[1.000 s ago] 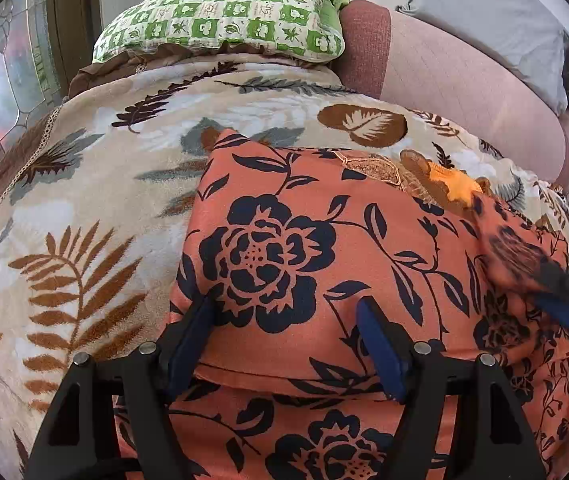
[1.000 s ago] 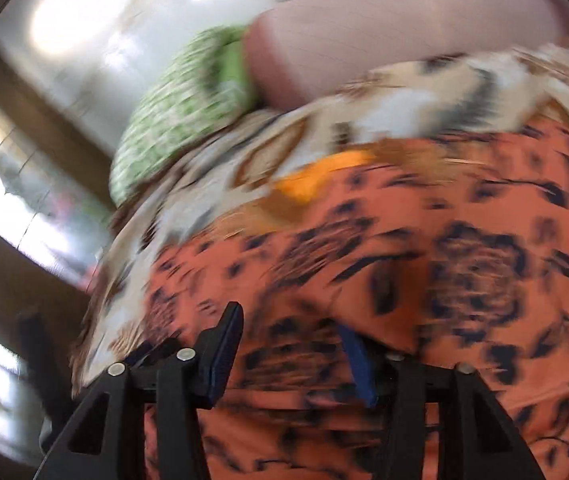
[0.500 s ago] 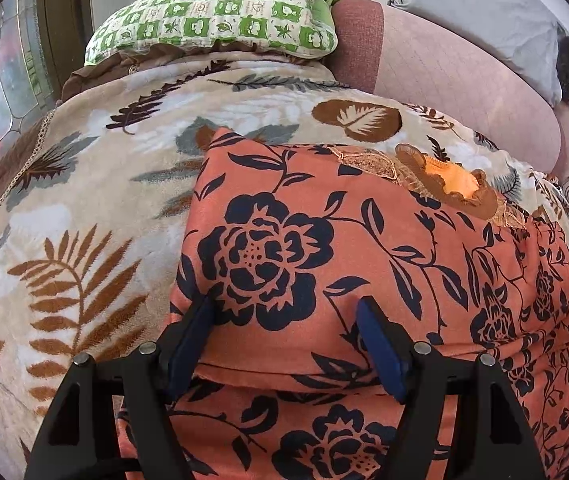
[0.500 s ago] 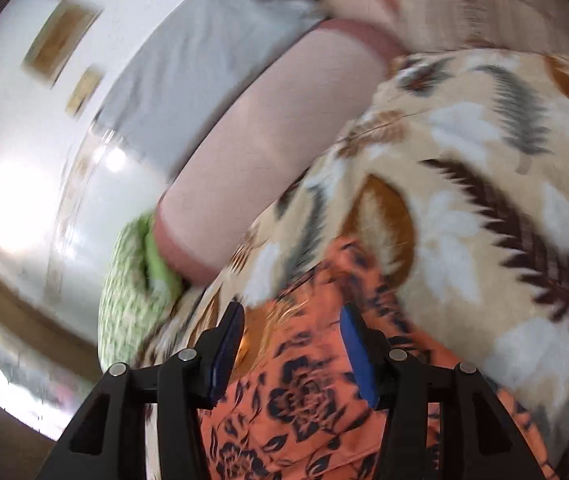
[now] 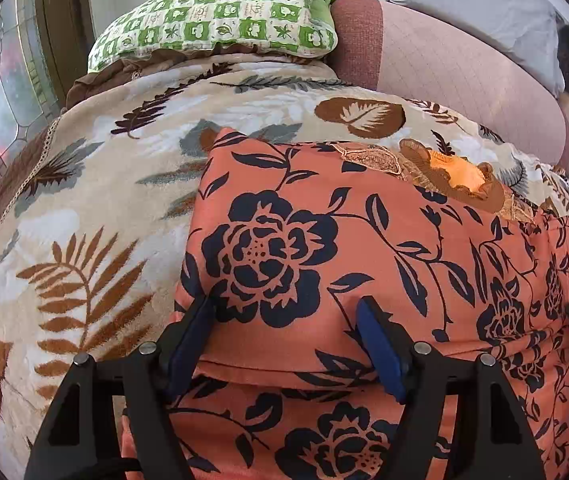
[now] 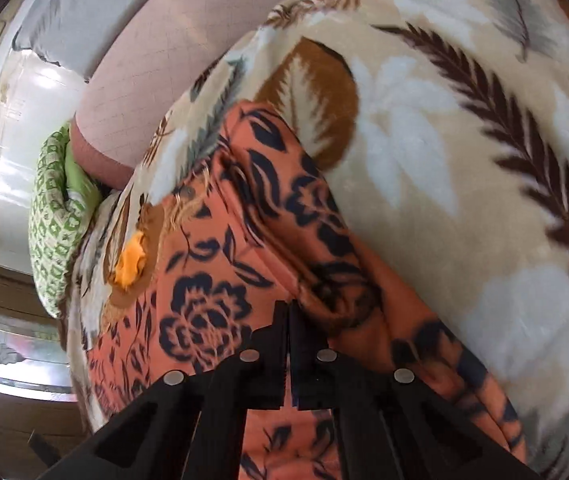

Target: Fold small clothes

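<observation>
Since half a second earlier, the right gripper had been swung down and its jaws brought together, apparently nipping a raised ridge of the orange floral garment. The left gripper was held wide, pressing the soft, light, limp cloth onto the bed's leaf-patterned blanket; folded edges were judged the surest hold

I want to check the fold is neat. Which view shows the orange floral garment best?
The left wrist view: the orange floral garment lies spread there, its folded edges and ruffled trim sharp. The right wrist view sees it obliquely, partly blurred, behind the right gripper.
</observation>
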`<state>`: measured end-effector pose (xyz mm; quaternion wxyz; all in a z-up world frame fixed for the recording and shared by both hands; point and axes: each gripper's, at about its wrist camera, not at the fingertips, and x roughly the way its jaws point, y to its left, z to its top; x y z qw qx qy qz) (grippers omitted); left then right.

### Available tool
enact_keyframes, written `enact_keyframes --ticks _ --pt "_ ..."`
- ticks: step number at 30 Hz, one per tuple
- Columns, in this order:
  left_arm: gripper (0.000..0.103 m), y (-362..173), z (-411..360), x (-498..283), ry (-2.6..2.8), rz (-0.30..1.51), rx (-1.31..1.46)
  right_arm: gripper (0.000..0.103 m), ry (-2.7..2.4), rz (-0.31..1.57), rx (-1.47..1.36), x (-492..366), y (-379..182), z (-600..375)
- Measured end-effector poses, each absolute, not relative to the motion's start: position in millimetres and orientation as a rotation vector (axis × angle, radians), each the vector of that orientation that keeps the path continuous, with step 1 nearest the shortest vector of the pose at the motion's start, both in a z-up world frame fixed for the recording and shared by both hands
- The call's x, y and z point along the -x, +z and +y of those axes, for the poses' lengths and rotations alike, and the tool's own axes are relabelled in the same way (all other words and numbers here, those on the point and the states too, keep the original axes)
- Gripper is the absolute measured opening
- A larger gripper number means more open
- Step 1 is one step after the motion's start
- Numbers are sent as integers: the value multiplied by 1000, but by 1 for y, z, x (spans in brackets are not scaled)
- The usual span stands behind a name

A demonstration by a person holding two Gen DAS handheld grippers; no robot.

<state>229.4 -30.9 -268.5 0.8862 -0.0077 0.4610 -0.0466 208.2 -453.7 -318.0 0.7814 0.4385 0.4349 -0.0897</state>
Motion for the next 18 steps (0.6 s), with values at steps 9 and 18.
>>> enact_keyframes --ticks 9,18 --pt "75 -269 -33 -228 -82 955 14 37 -153 696 -790 -181 -255 -475" --pt "75 -270 -34 -228 -71 947 6 46 -57 813 -829 -223 -284 -466"
